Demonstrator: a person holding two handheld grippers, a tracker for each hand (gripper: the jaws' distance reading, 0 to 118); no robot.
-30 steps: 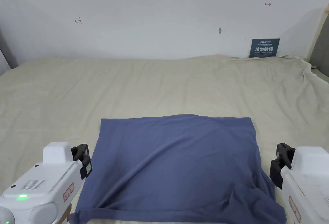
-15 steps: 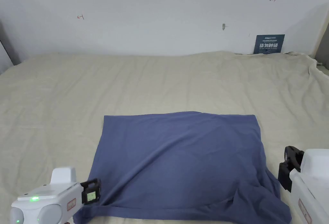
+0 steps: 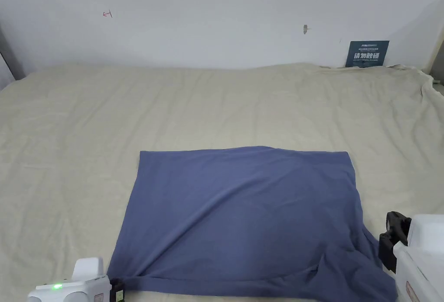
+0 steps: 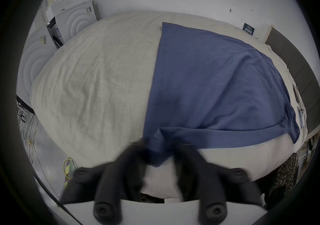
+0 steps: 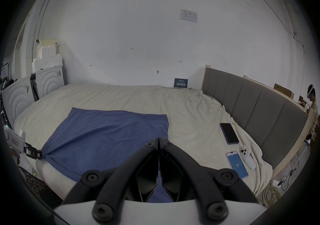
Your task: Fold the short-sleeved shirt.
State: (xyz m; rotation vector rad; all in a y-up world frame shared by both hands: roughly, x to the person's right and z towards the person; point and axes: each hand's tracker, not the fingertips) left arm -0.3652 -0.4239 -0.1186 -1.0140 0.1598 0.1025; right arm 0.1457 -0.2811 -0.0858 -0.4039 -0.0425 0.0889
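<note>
One blue shirt lies spread on the beige sheet of the bed, already folded into a rough rectangle, with a long crease running from its near left corner toward the middle. The near right side bunches up where a sleeve lies rumpled.

The left gripper sits low at the shirt's near left corner, and in the right gripper view the cloth draws to a point right at its tip. In the left gripper view that corner lies between the blurred black jaws; they look parted, but I cannot tell whether they pinch it.

The right gripper is raised above the near right part of the shirt, jaws pressed together with nothing between them.

Farther right on the sheet lie two phones, one dark and one lit, plus one white controller beside the lit one, all near the grey headboard.
</note>
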